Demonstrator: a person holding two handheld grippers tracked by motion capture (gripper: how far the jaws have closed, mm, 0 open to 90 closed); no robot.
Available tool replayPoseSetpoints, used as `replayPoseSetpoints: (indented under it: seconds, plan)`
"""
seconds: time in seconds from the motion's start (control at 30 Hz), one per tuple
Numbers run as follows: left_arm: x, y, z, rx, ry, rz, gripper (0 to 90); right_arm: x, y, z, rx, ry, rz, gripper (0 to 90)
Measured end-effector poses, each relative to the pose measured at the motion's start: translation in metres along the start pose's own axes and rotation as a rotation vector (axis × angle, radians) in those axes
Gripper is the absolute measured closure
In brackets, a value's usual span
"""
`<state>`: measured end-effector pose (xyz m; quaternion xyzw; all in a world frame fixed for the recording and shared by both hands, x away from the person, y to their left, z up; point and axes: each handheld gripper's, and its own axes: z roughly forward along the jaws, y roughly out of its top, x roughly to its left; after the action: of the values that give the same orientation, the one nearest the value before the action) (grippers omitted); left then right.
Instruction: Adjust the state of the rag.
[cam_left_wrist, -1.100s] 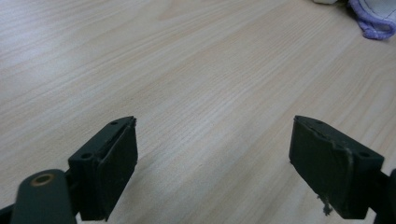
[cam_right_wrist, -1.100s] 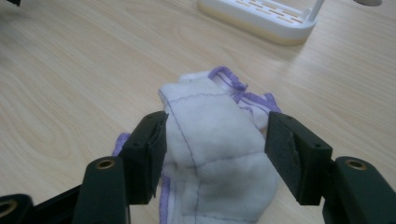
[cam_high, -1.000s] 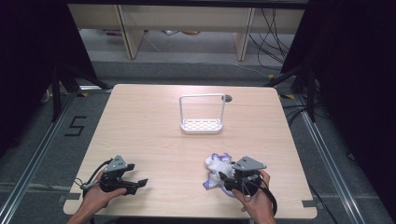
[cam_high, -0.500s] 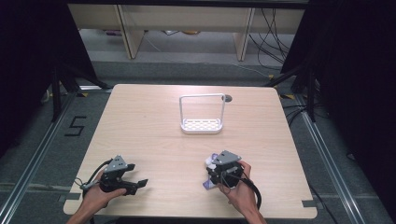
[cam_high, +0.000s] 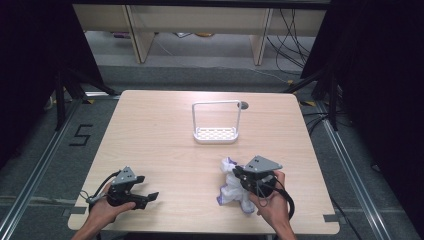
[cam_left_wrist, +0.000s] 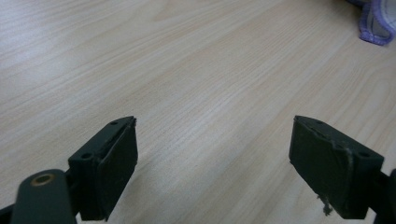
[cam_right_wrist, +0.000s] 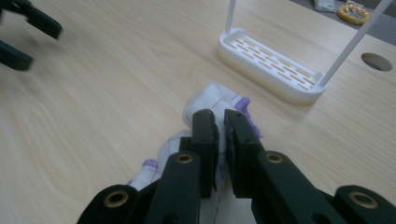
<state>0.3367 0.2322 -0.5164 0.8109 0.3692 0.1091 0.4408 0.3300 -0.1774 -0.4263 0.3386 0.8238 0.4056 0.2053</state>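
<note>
A crumpled white cloth with purple edging (cam_high: 229, 189) lies near the table's front right. My right gripper (cam_high: 236, 175) reaches into it from the right. In the right gripper view its jaws (cam_right_wrist: 220, 119) have just been closing and now pinch a fold of the cloth (cam_right_wrist: 210, 100) between the pads. My left gripper (cam_high: 147, 187) rests at the front left, held by a hand. Its jaws stand wide open over bare wood (cam_left_wrist: 212, 149). A corner of the cloth (cam_left_wrist: 376, 23) shows far off in the left gripper view.
A white slotted rack with a tall wire handle (cam_high: 215, 134) stands at the table's middle back, also ahead of the right gripper (cam_right_wrist: 271, 65). A round hole (cam_high: 243, 105) sits in the tabletop behind it. The left gripper (cam_right_wrist: 23, 28) appears blurred in the right gripper view.
The right gripper moved left from beside the cloth onto it, and its jaws closed on a fold. The cloth has bunched up. The left gripper kept still.
</note>
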Motion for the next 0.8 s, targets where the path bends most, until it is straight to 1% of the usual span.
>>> replayPoseSetpoints:
  seconds: [0.03, 0.07, 0.1, 0.13, 0.17, 0.2, 0.23, 0.27, 0.3, 0.33, 0.37, 0.4, 0.43, 0.47, 0.5, 0.53, 0.57, 0.6, 0.63, 0.67, 0.7, 0.73, 0.77, 0.8]
  plan:
    - [-0.001, 0.0, 0.0, 0.003, 0.005, -0.001, 15.0, 0.0, 0.001, -0.004, -0.006, 0.014, 0.021, 83.7]
    - [-0.001, 0.001, 0.0, 0.004, -0.003, -0.003, 15.0, -0.001, 0.001, -0.006, -0.02, 0.013, 0.019, 83.7]
    - [-0.001, 0.001, 0.0, 0.004, -0.003, -0.003, 15.1, -0.001, 0.001, -0.006, -0.02, 0.013, 0.019, 83.7]
    - [-0.003, 0.001, 0.001, 0.003, -0.007, 0.0, 15.1, -0.002, 0.001, -0.008, -0.027, 0.018, 0.029, 83.7]
    - [-0.004, 0.001, 0.001, 0.002, -0.002, 0.002, 15.1, -0.006, 0.001, -0.01, -0.034, 0.032, 0.026, 83.7]
    - [-0.004, 0.001, 0.0, 0.004, -0.01, 0.006, 15.1, -0.014, -0.003, -0.013, -0.035, 0.038, 0.055, 83.7]
    - [-0.004, 0.001, 0.0, -0.001, -0.008, 0.004, 15.2, -0.019, -0.007, -0.012, -0.026, 0.038, 0.075, 83.7]
    - [-0.005, 0.001, 0.001, -0.01, -0.01, -0.003, 15.3, -0.026, -0.013, -0.011, -0.009, 0.016, 0.1, 83.7]
    - [-0.004, 0.002, 0.0, 0.003, -0.015, 0.003, 15.5, -0.034, -0.02, -0.009, 0.009, -0.001, 0.112, 83.7]
    - [-0.004, 0.003, 0.0, -0.002, -0.018, 0.003, 15.9, -0.043, -0.028, -0.006, 0.029, -0.006, 0.133, 83.7]
    - [-0.005, 0.003, 0.001, -0.015, -0.02, -0.003, 16.0, -0.048, -0.035, -0.005, 0.038, -0.012, 0.171, 83.6]
    - [-0.006, 0.004, 0.002, -0.015, -0.035, -0.012, 16.3, -0.055, -0.042, -0.003, 0.043, -0.019, 0.212, 83.6]
    - [-0.006, 0.004, 0.002, -0.015, -0.035, -0.012, 17.1, -0.055, -0.042, -0.003, 0.043, -0.019, 0.212, 83.6]
    - [-0.012, 0.007, 0.004, -0.023, -0.061, -0.009, 18.4, -0.07, -0.055, -0.002, 0.059, -0.024, 0.24, 83.5]
    - [-0.012, 0.007, 0.004, -0.023, -0.061, -0.009, 19.0, -0.07, -0.055, -0.002, 0.059, -0.024, 0.24, 83.5]
    - [-0.017, 0.01, 0.007, -0.014, -0.076, 0.0, 19.0, -0.073, -0.057, -0.002, 0.063, -0.034, 0.25, 83.4]
    - [-0.026, 0.013, 0.013, -0.014, -0.099, 0.016, 20.1, -0.079, -0.061, -0.002, 0.098, -0.06, 0.249, 83.2]
    - [-0.026, 0.013, 0.013, -0.014, -0.099, 0.016, 20.5, -0.079, -0.061, -0.002, 0.098, -0.06, 0.249, 83.2]
    - [-0.034, 0.016, 0.018, -0.013, -0.121, 0.026, 20.5, -0.081, -0.062, -0.002, 0.106, -0.072, 0.243, 83.1]
    - [-0.046, 0.023, 0.026, 0.017, -0.15, 0.078, 20.9, -0.083, -0.067, 0.001, 0.131, -0.08, 0.243, 83.1]
    - [-0.051, 0.025, 0.031, 0.022, -0.169, 0.104, 21.0, -0.084, -0.067, 0.0, 0.154, -0.101, 0.235, 83.1]
    - [-0.051, 0.025, 0.031, 0.022, -0.169, 0.104, 21.0, -0.084, -0.067, 0.0, 0.154, -0.101, 0.235, 83.1]
    - [-0.059, 0.029, 0.037, 0.025, -0.189, 0.123, 21.0, -0.087, -0.069, 0.002, 0.161, -0.113, 0.209, 82.9]
    - [-0.066, 0.034, 0.045, 0.024, -0.206, 0.144, 21.0, -0.091, -0.072, 0.003, 0.166, -0.109, 0.206, 81.9]
